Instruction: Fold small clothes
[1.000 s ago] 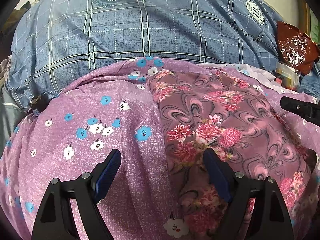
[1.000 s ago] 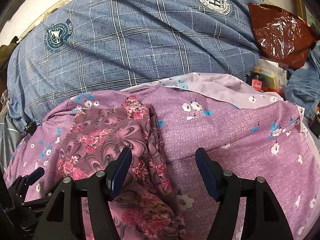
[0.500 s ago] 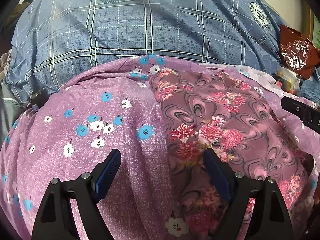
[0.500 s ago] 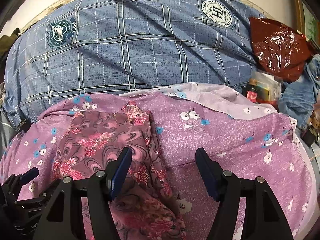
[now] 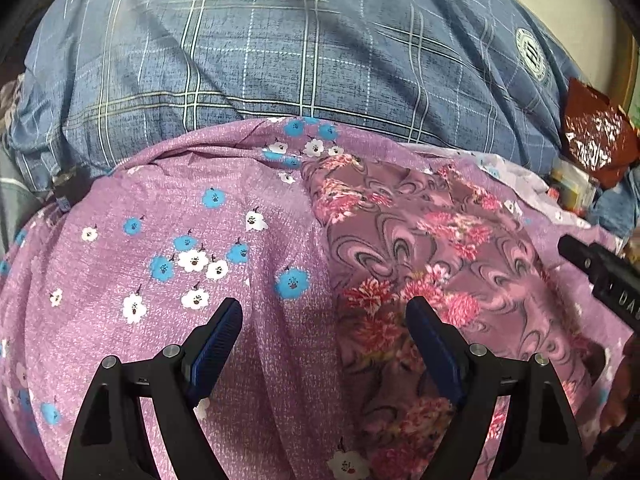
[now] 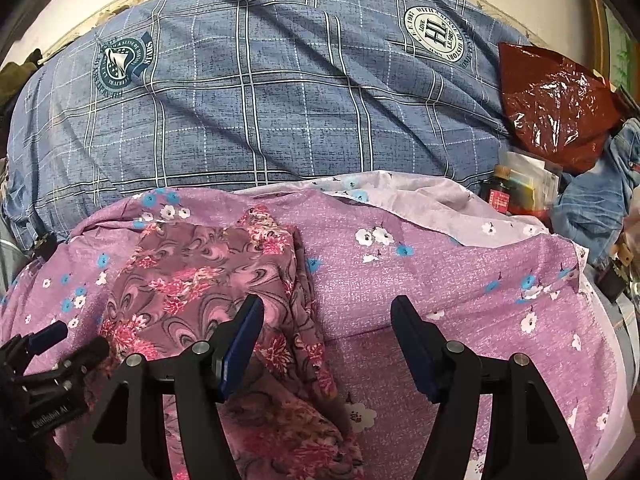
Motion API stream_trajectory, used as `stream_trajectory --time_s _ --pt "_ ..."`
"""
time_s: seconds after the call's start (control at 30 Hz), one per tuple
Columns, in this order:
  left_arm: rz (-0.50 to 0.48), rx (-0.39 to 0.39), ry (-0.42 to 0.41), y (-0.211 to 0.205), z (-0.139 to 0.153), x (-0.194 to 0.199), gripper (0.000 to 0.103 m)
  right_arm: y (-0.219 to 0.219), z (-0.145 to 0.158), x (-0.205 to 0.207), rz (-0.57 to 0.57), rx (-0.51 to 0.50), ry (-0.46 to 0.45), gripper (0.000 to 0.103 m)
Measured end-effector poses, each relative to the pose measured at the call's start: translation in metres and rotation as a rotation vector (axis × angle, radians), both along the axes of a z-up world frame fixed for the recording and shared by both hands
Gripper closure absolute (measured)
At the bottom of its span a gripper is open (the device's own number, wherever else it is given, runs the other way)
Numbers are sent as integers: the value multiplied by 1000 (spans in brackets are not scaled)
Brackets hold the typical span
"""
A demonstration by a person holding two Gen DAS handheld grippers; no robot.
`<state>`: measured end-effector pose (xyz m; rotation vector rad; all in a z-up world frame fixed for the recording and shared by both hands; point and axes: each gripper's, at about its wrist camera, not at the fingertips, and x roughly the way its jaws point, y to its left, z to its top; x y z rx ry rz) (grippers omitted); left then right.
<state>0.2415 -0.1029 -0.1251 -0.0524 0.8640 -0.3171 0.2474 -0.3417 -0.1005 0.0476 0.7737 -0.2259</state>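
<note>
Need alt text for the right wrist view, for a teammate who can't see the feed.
The right gripper, jaws open and empty, hovers over a mauve swirl-and-flower garment lying rumpled on a purple floral sheet. The left gripper shows at the lower left edge; a blue plaid cover and a red plastic bag lie beyond.

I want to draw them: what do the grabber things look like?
Each hand-held gripper, left and right, is a black plastic frame with silver screws. Its two fingers carry ridged dark blue pads. White lettering marks their sides.
</note>
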Motion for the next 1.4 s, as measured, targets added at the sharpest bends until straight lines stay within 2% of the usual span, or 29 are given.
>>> stream_trajectory --time_s 0.47,0.63,0.83,0.97,1.1,1.13,1.17,1.3,1.4 --pt "-69 -53 86 -2 -13 30 19 3 -7 7 14 -49 20 35" --pt "-103 -105 124 -4 -16 41 19 8 -9 9 30 -78 26 35" --pt "-136 -129 150 -9 -22 48 19 12 -14 12 44 -114 42 35" --pt "-164 -141 165 -13 -25 50 20 1 -17 14 64 -15 61 35" --pt "-195 -145 173 -17 -25 49 20 -5 -21 15 79 2 85 35" --pt "-201 -147 176 -18 -25 48 20 -8 -23 15 97 40 101 35" --pt "-208 -147 178 -19 -25 48 20 -14 -27 17 126 132 128 35" --pt "-225 -144 174 -20 -23 46 21 -39 -32 17 126 367 140 35" --pt "-232 -139 171 -21 -23 45 21 -51 -38 18 115 477 152 34"
